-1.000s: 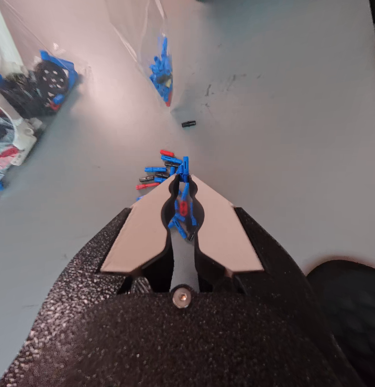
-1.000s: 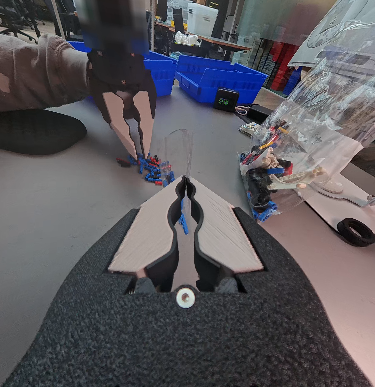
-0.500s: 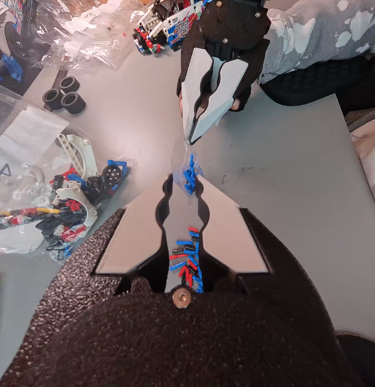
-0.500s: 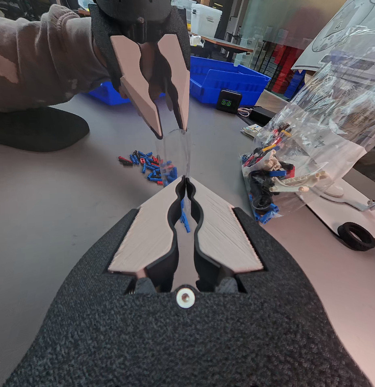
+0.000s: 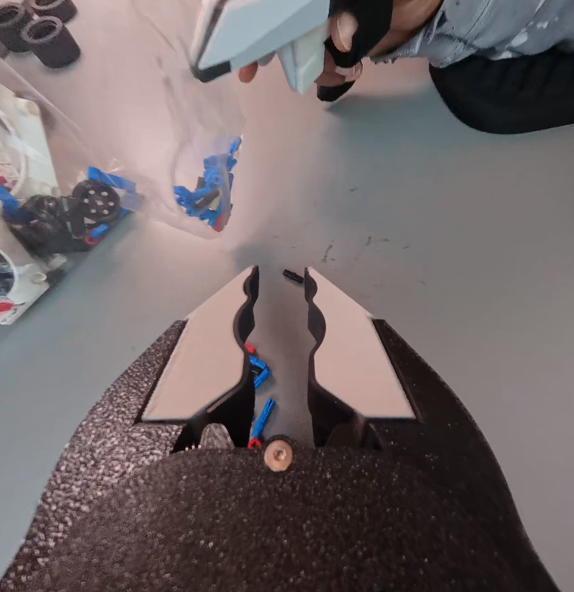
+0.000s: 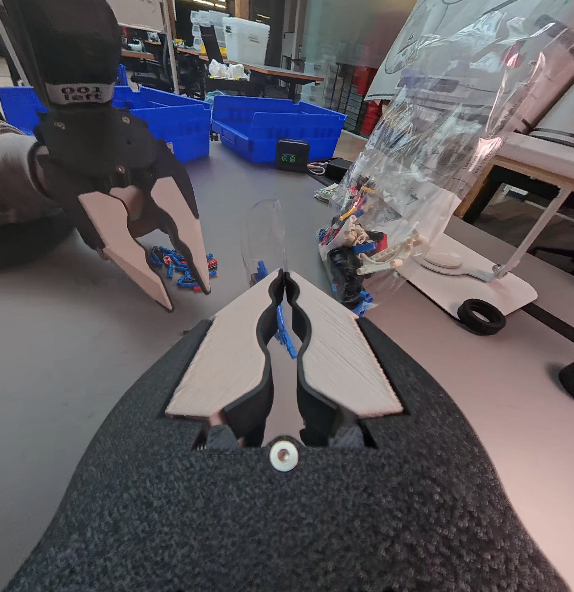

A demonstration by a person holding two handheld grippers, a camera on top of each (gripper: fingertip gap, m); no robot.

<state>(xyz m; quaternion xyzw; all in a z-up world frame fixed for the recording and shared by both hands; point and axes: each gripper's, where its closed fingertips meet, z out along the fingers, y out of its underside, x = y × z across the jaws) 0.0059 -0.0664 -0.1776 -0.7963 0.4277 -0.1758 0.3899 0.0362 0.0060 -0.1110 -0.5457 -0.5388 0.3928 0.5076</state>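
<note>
My right gripper (image 6: 284,272) is shut on the edge of a small clear bag (image 6: 263,234) that stands on the grey table with blue pins (image 6: 260,269) at its bottom. The bag (image 5: 208,195) and the right gripper (image 5: 256,35) above it also show in the left wrist view. My left gripper (image 5: 281,272) is open and empty, low over the table, with a single black pin (image 5: 293,276) lying between its tips. A pile of blue, red and black pins (image 5: 258,368) lies under its fingers. In the right wrist view the left gripper (image 6: 187,299) stands over that pile (image 6: 183,266).
A large clear bag of mixed parts (image 6: 407,192) stands right of the small bag and also shows in the left wrist view (image 5: 64,208). Black tyres (image 5: 38,35) lie beyond it, one tyre (image 6: 481,317) at right. Blue bins (image 6: 272,128) and a small black device (image 6: 292,155) sit at the back. My right fingertips sit around 11 cm from my left ones.
My left gripper rose from the pin pile, where it was shut, passed near the small bag's mouth, and is now low and wide open by the black pin. The right gripper kept holding the bag.
</note>
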